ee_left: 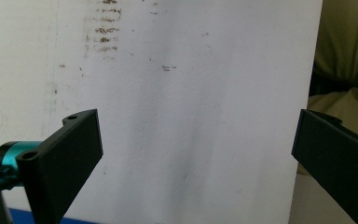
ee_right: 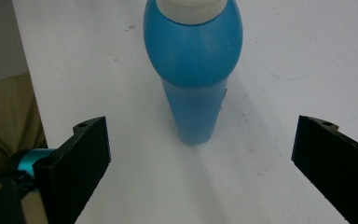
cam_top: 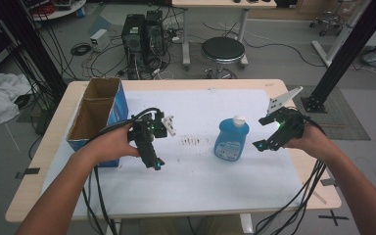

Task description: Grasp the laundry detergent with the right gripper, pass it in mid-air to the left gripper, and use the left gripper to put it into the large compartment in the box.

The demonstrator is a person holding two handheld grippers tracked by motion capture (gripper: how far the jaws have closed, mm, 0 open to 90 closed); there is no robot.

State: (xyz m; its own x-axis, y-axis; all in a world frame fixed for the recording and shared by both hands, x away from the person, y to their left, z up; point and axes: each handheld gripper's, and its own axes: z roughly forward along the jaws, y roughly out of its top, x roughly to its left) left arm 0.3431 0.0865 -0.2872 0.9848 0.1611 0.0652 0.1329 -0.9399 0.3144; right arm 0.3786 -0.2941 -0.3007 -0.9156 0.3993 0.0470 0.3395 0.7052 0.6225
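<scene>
A white sheet (cam_top: 191, 161) covers the table in the high view; the upright blue plastic bottle with a white cap (cam_top: 231, 138) stands mid-table, just beside the right gripper (cam_top: 264, 133). In the left gripper view, the left gripper (ee_left: 196, 149) is spread wide, empty. In the right gripper view, the bottle (ee_right: 193, 84) is framed between wide jaws (untouched); smooth, probably slippery, best taken at the lower body.

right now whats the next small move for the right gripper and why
Probably ease the right gripper forward around the blue bottle: its jaws stand wide open, the bottle stands upright, centred ahead of them and untouched.
</scene>
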